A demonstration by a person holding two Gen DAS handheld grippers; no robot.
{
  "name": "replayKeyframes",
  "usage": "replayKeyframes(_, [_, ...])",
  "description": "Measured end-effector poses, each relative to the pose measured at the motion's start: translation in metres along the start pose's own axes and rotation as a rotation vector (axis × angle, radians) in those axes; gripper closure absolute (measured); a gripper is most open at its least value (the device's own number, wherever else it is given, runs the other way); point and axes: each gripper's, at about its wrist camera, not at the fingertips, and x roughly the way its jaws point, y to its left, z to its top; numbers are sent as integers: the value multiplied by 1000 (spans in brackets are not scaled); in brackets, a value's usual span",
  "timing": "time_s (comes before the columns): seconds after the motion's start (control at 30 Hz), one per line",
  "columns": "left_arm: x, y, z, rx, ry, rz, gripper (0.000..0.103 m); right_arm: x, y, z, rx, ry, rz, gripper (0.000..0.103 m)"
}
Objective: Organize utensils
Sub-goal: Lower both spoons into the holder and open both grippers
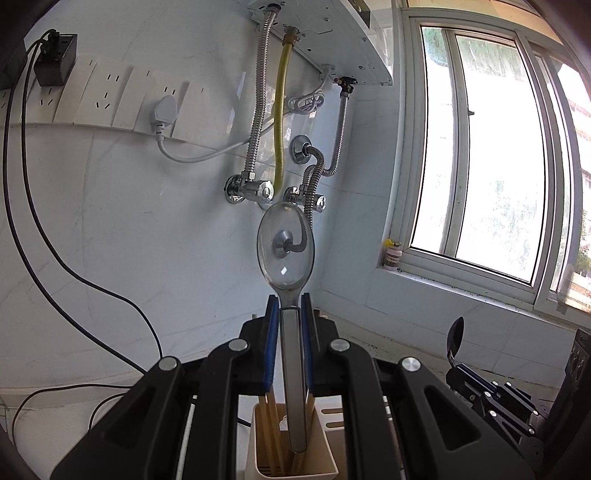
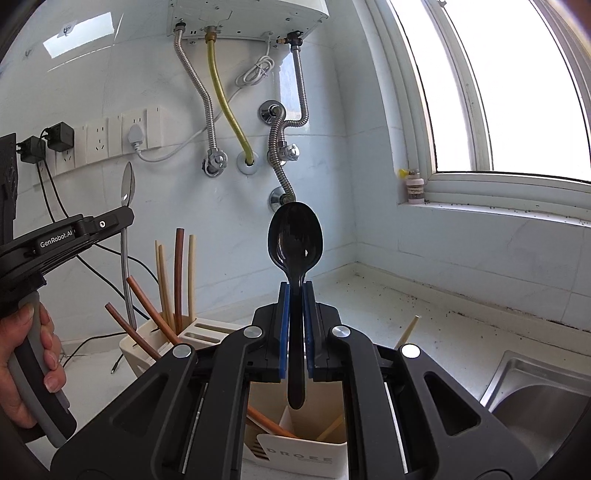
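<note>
1. On the counter (image 2: 424,325) by the tiled wall, under a water heater (image 2: 247,16) and its hoses: two cream utensil holders, standing near each other.
2. In the left wrist view, left gripper (image 1: 290,306) clenched on the handle of a clear spoon (image 1: 286,247), blue pads pressing from both sides, bowl up and upright.
3. Directly below that spoon's handle end, a cream holder (image 1: 328,454) with pale chopsticks (image 1: 271,424) standing inside; handle tip level with the holder's mouth, contact not clear.
4. In the right wrist view, right gripper (image 2: 295,291) clamped on a black spoon (image 2: 295,240), bowl up, handle hanging down between the pads.
5. Beneath that handle, a second cream holder (image 2: 303,458), divided by a partition; brown stick (image 2: 271,424) leaning in the left compartment, pale chopstick (image 2: 406,332) poking out toward the right.
6. Handle tip of the black spoon above the divider, not touching as far as can be told.
7. Further left in the same view, the other holder (image 2: 140,347) holding brown and pale chopsticks (image 2: 179,273), some upright, some tilted, beside a slotted section.
8. At the far left there, a hand (image 2: 26,365) wrapped round a grey grip.
9. At the lower right, edge of a steel sink (image 2: 532,384).
</note>
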Motion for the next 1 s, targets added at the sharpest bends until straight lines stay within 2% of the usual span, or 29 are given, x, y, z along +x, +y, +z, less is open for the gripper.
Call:
replayKeyframes(0.03, [1,0,-1,-1,4,3,91,0,-1,-1,1,0,1,96])
replayKeyframes(0.1, [0,0,-3,-3,4,9,79,1,-3,-1,5,-1,4,96])
replayKeyframes(0.13, [0,0,-3,-6,0,12,57,2,-3,-1,8,-1,6,96])
replayKeyframes(0.17, [-3,0,-4,-11,-11,12,40,2,-4,-1,10,2,10,96])
replayKeyframes(0.23, [-8,-1,-3,-5,-33,13,38,1,-7,-2,22,-1,14,94])
replayKeyframes(0.3, [-10,-2,-2,10,-30,18,38,0,-10,-3,34,-4,7,86])
replayKeyframes(0.33, [-11,-1,-2,7,-26,21,38,-1,-12,-4,39,-7,6,85])
replayKeyframes(0.8, [-51,15,17,28,-51,106,37,-26,-31,1,44,-15,-24,85])
replayKeyframes(0.87, [-61,19,19,28,-53,124,35,-33,-30,2,40,-18,-22,85])
replayKeyframes(0.97, [-81,26,20,24,-64,156,24,-45,-25,3,38,-32,-17,69])
replayKeyframes(1.0, [-87,28,21,27,-65,168,24,-49,-23,4,36,-34,-13,69])
